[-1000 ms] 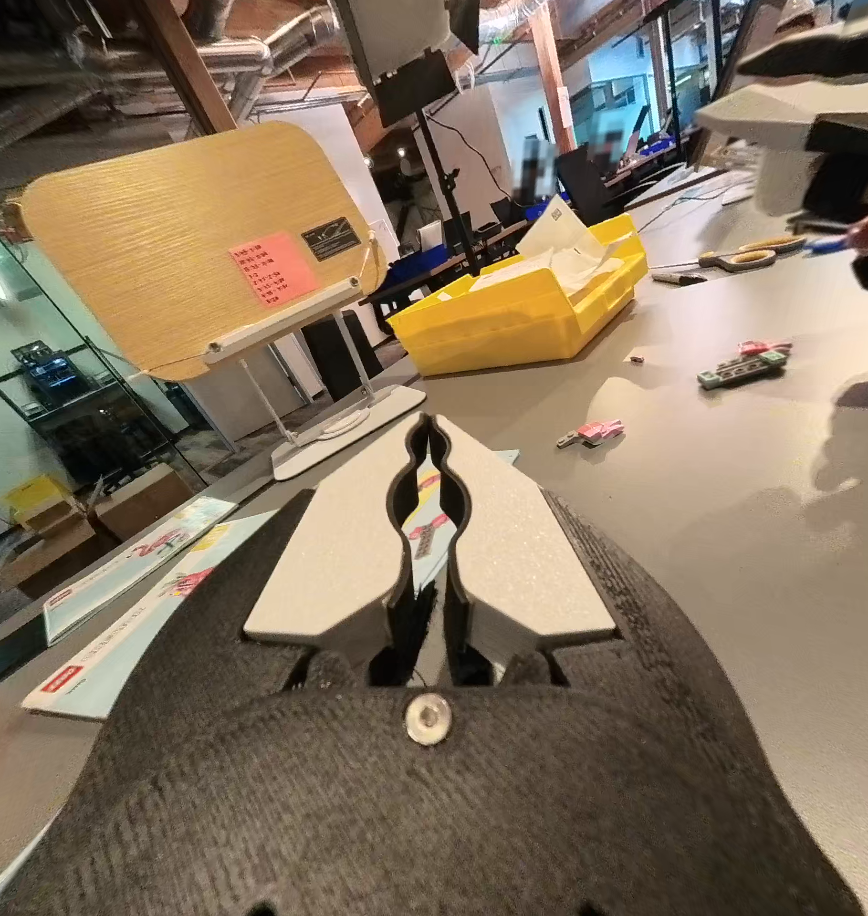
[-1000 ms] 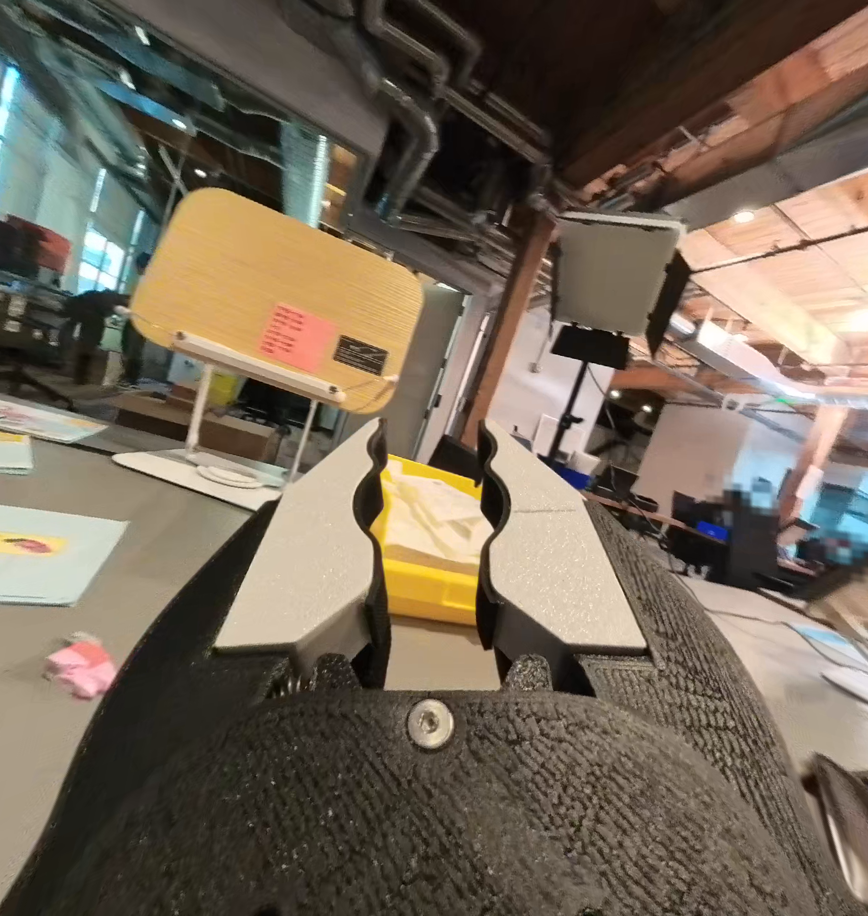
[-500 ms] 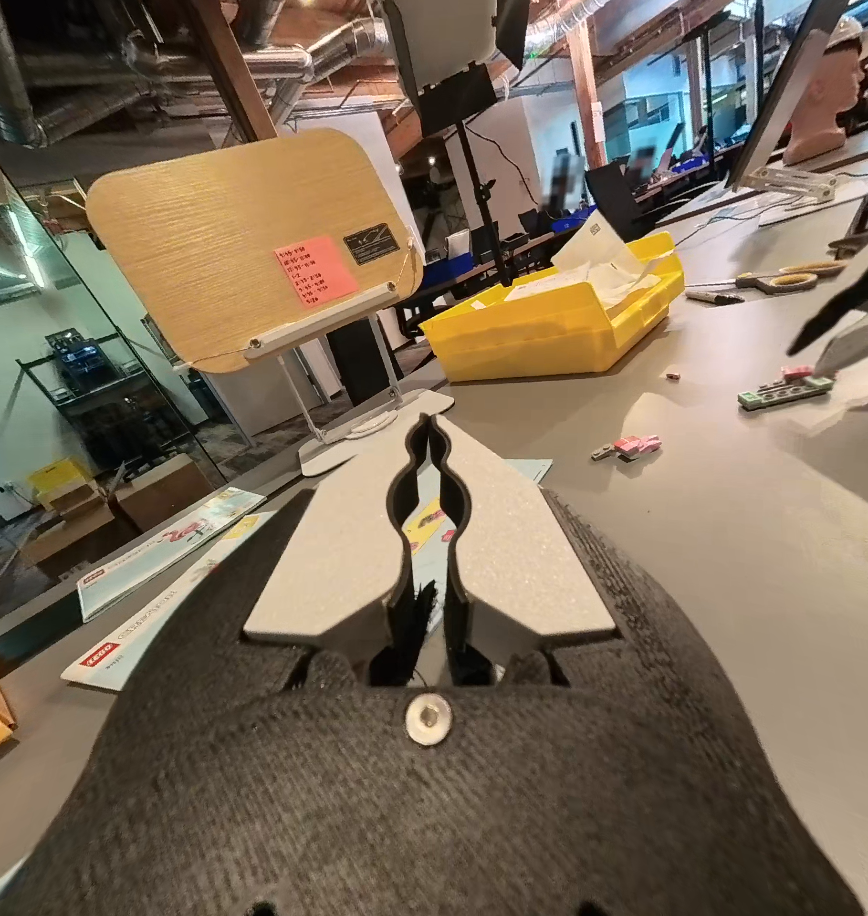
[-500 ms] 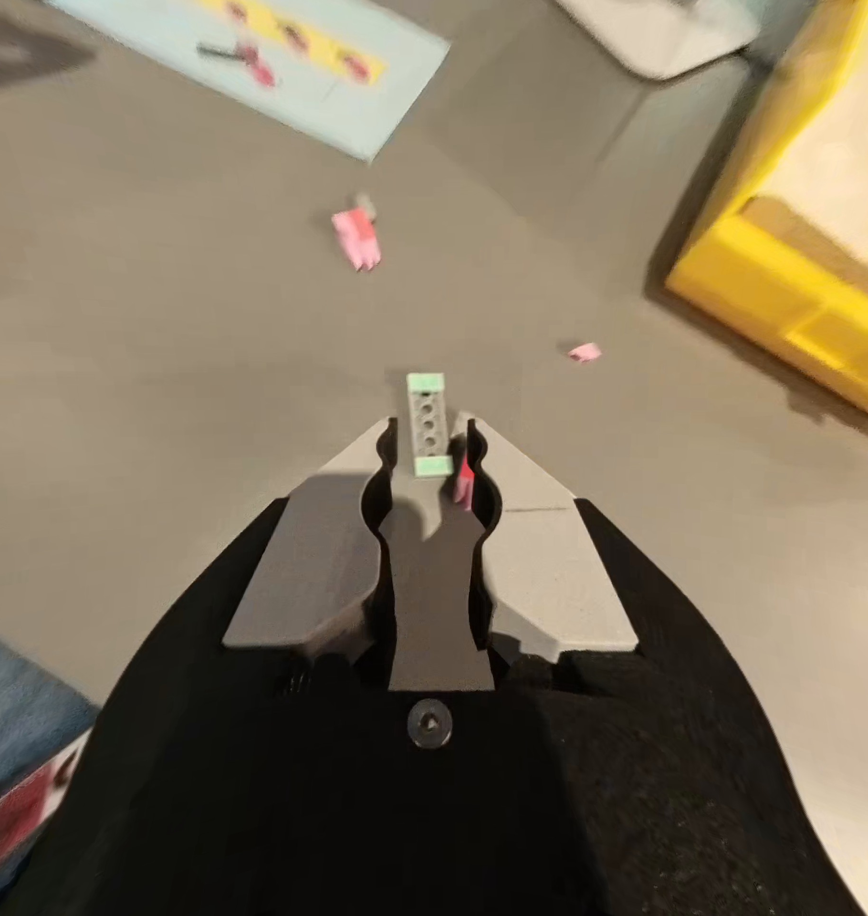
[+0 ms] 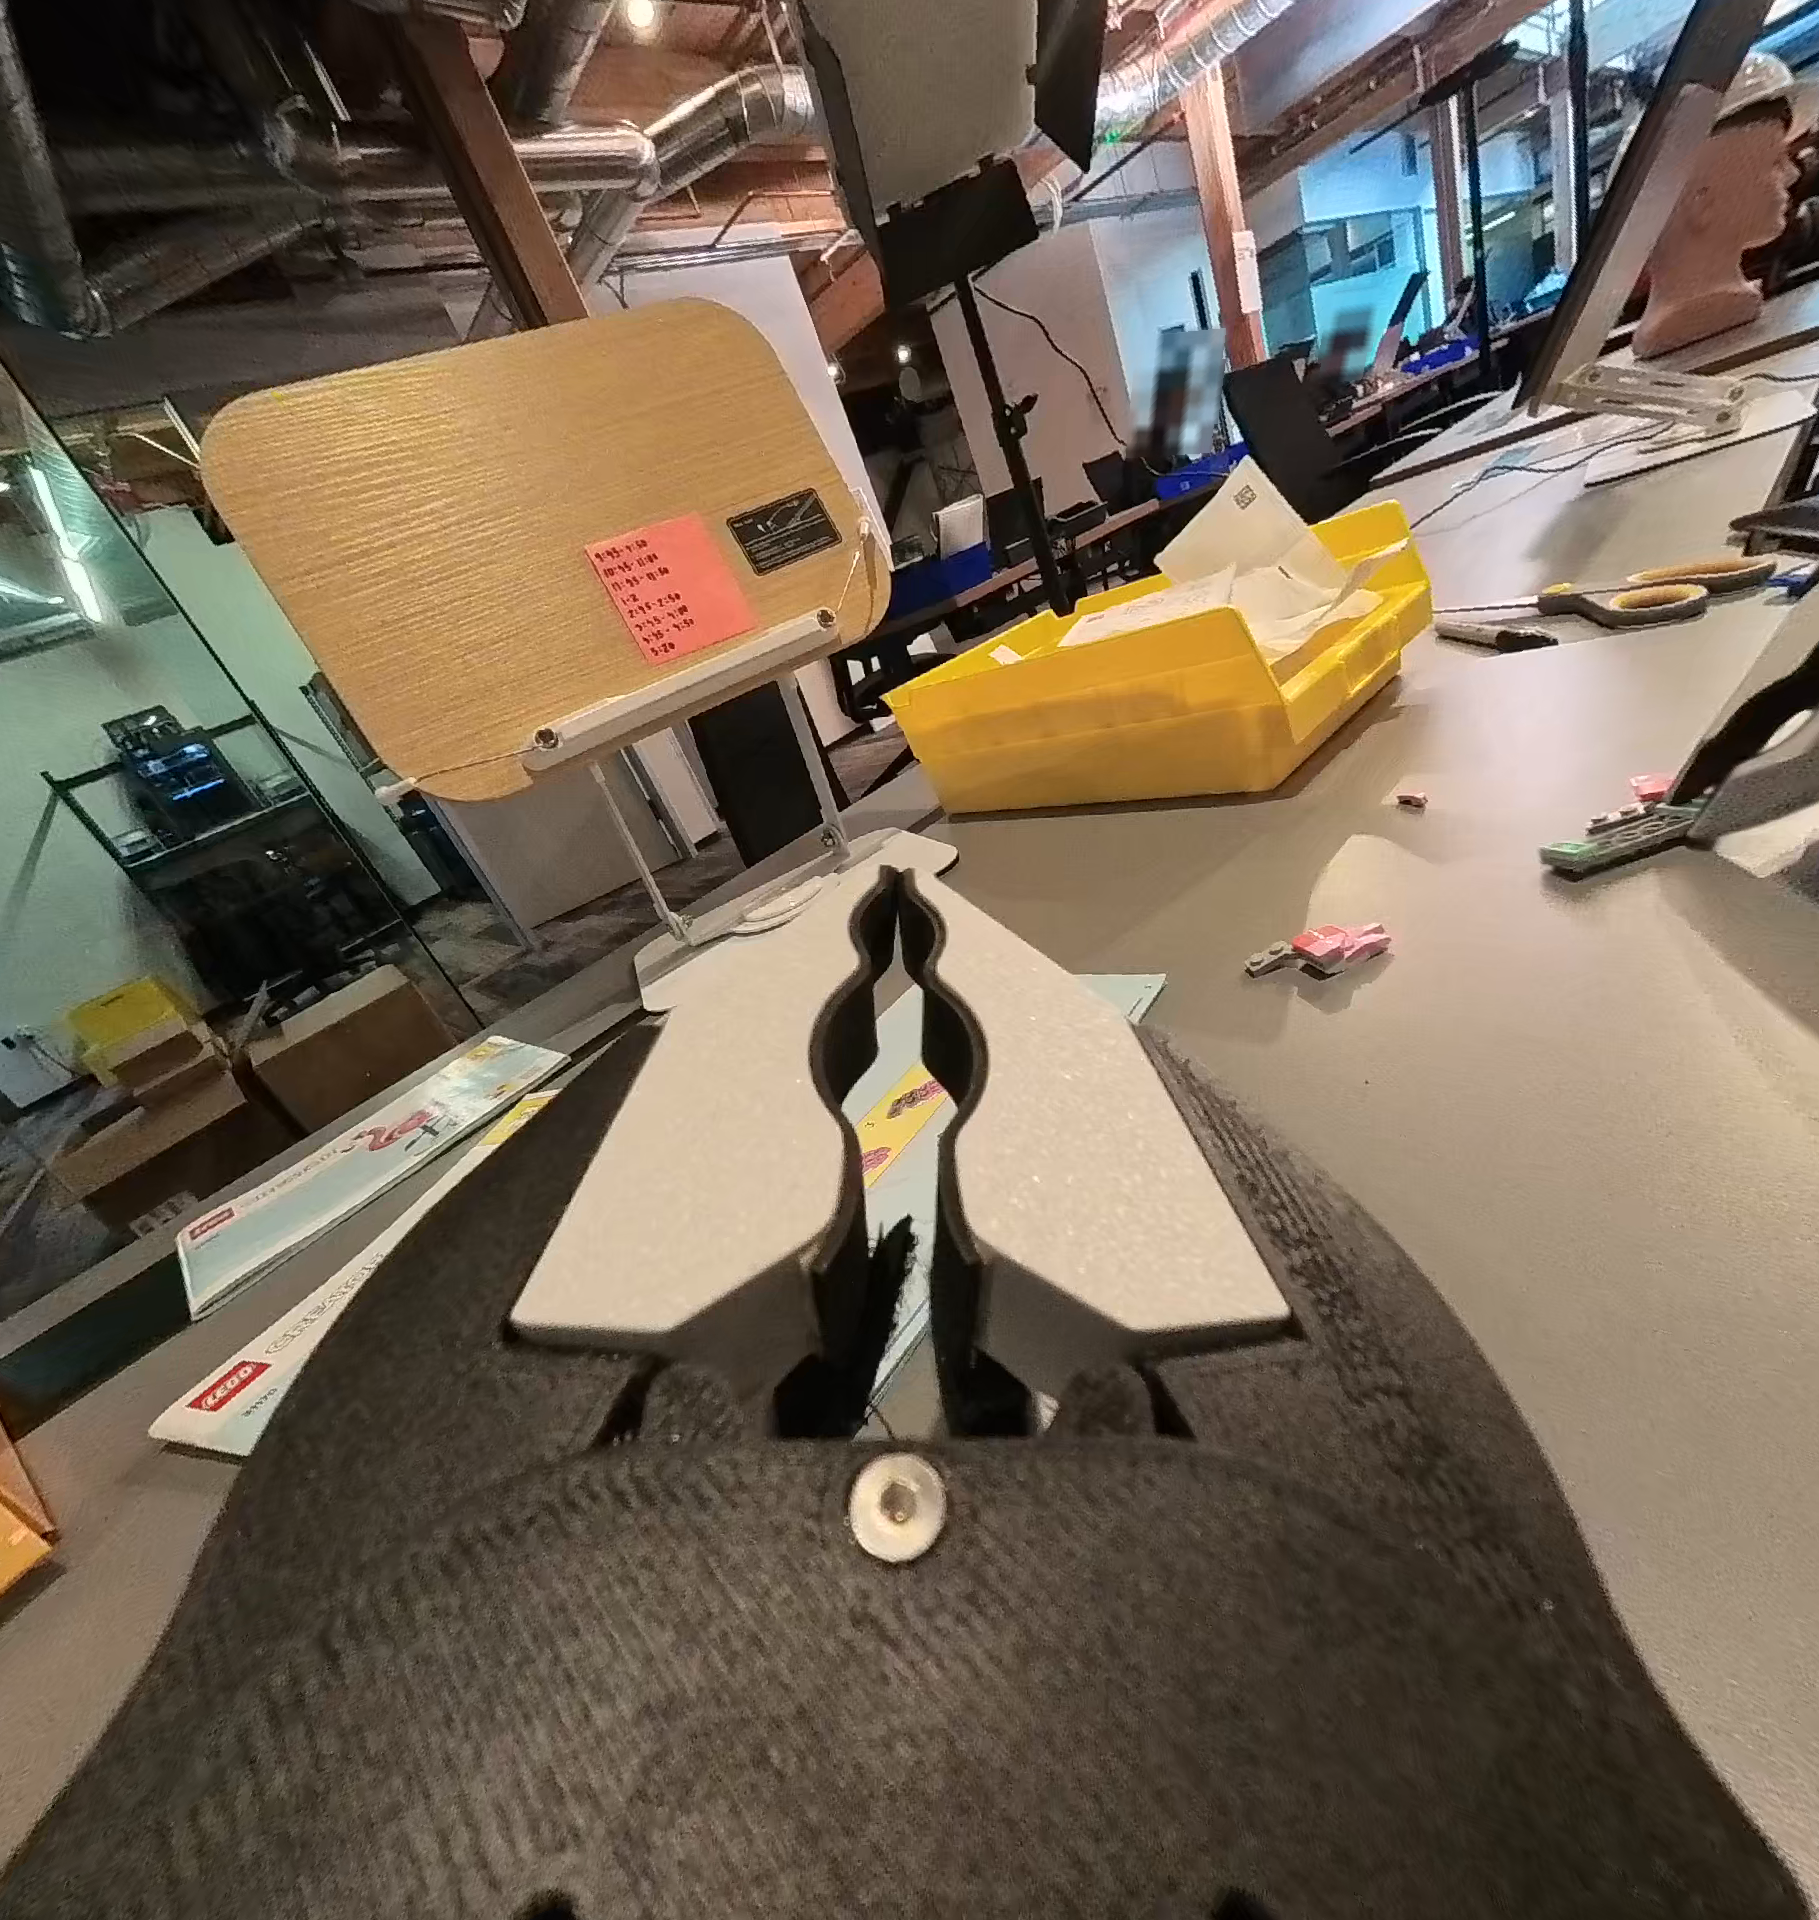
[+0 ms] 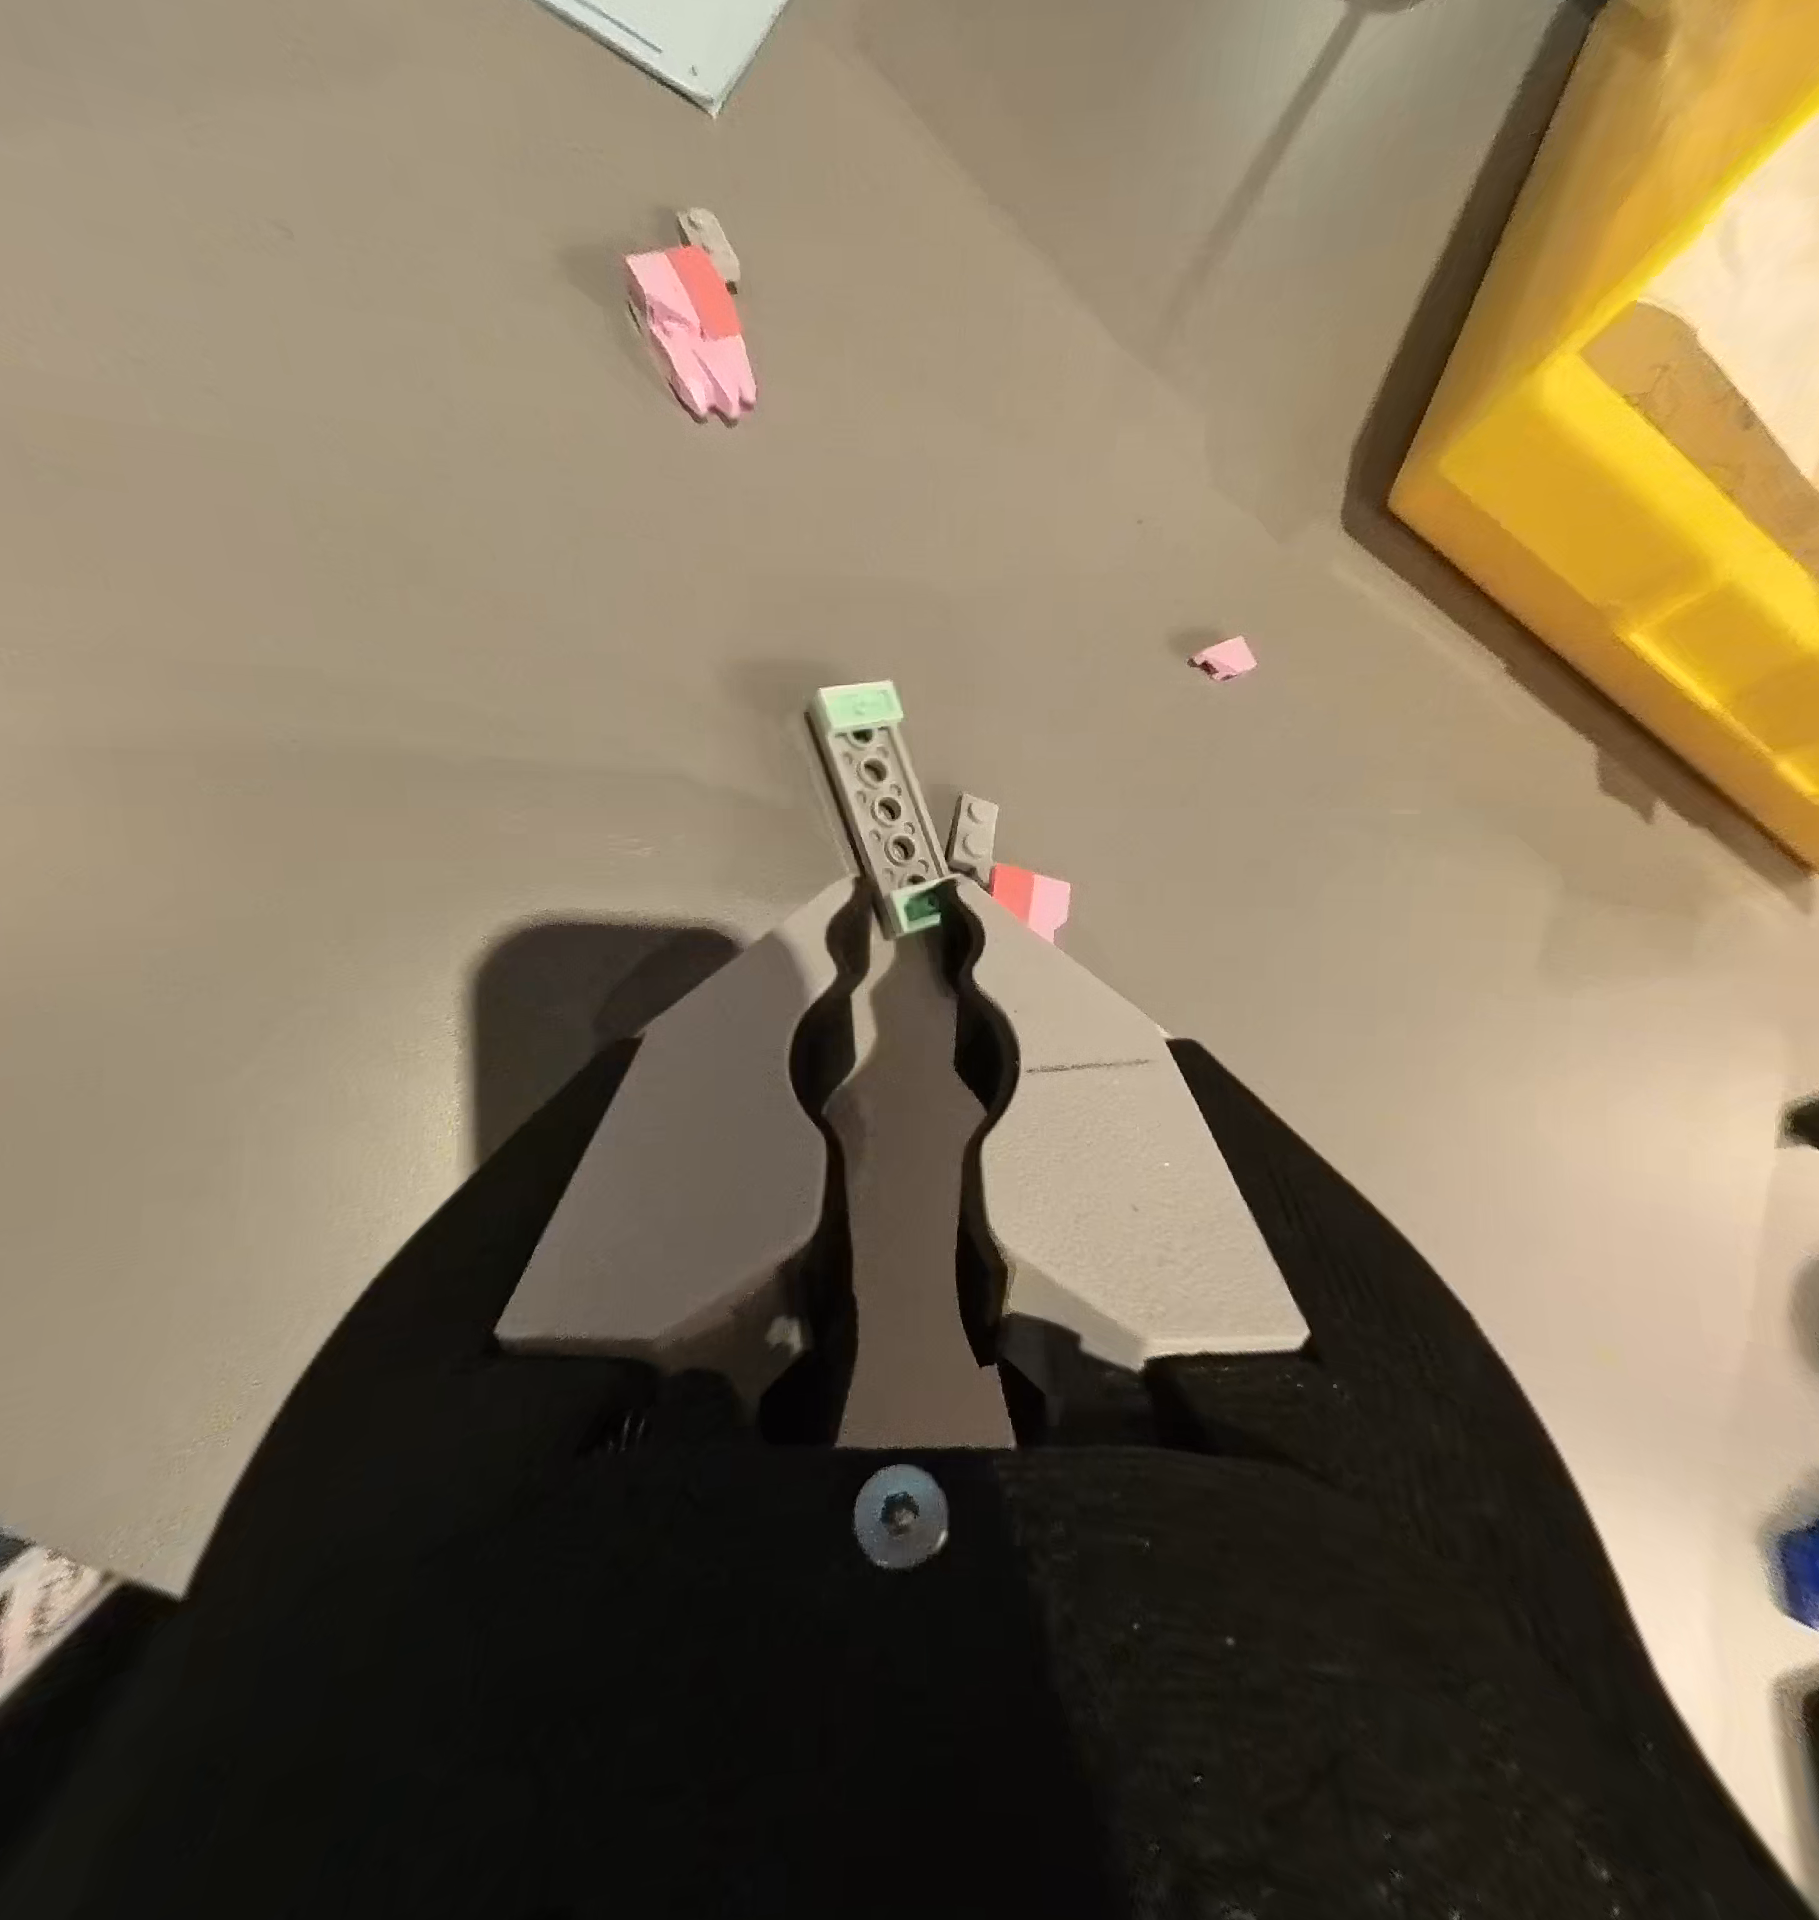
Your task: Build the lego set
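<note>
Two hand-held grippers work over a grey desk strewn with loose toy-brick parts. In the right wrist view, the right gripper points steeply down at a grey plate with holes, which lies flat on the open middle of the desk and carries a mint-green tile at each end. The near green tile sits between the fingertips; the jaws are narrowed about it, with a gap still showing on the left side, so whether they have clamped cannot be told. Just beside the plate lie a small grey piece and a red-and-pink piece; a pink-and-red cluster lies well apart towards the desk's far side, and a tiny pink piece rests near the yellow bin. In the left wrist view, the left gripper hangs above the desk's left edge with its jaws closed on nothing, over instruction booklets; a wooden book stand rises behind them near the far edge. The step in hand appears to be picking up the grey plate, an early stage of the build. The next move likely calls for a firm, square closure on the plate's narrow end and a clean lift clear of the two neighbouring pieces.
</note>
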A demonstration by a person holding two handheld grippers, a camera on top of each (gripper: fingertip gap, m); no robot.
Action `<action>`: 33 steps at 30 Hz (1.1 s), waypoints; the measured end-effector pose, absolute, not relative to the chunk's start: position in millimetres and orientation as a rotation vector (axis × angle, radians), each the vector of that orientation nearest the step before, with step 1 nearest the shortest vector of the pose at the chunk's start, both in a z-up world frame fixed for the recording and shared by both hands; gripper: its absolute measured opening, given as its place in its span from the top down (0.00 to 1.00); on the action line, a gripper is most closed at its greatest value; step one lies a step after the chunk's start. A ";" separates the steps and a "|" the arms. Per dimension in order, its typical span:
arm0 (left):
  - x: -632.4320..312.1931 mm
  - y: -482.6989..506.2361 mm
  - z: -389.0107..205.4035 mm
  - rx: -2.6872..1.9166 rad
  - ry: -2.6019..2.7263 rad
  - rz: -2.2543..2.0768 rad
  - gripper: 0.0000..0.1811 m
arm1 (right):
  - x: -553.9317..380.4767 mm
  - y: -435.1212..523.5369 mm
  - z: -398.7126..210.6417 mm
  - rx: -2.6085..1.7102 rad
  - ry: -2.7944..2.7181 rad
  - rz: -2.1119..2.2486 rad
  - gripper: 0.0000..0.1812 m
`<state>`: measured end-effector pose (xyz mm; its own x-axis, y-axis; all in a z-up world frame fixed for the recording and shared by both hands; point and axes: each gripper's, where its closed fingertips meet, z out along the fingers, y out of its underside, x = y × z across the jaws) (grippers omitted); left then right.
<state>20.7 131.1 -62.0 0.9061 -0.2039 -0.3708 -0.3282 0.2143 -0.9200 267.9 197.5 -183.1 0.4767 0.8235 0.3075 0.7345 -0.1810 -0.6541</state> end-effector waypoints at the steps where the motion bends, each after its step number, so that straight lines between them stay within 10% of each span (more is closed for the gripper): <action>1: 21.3 131.0 -62.2 -1.368 0.470 0.092 1.00 | 267.3 197.8 -183.3 -1.935 -1.316 0.114 0.94; 11: 19.9 131.0 -61.9 -1.368 0.479 0.096 1.00 | 241.7 196.6 -180.9 -1.907 -1.450 0.228 0.82; 26: 32.4 125.1 -63.7 -1.351 0.579 0.020 1.00 | 202.3 182.3 -173.9 -1.816 -1.682 0.293 0.99; 33: 77.2 102.4 -100.0 -1.387 0.944 -0.204 0.82 | 127.9 110.2 -130.9 -1.636 -1.545 1.158 0.99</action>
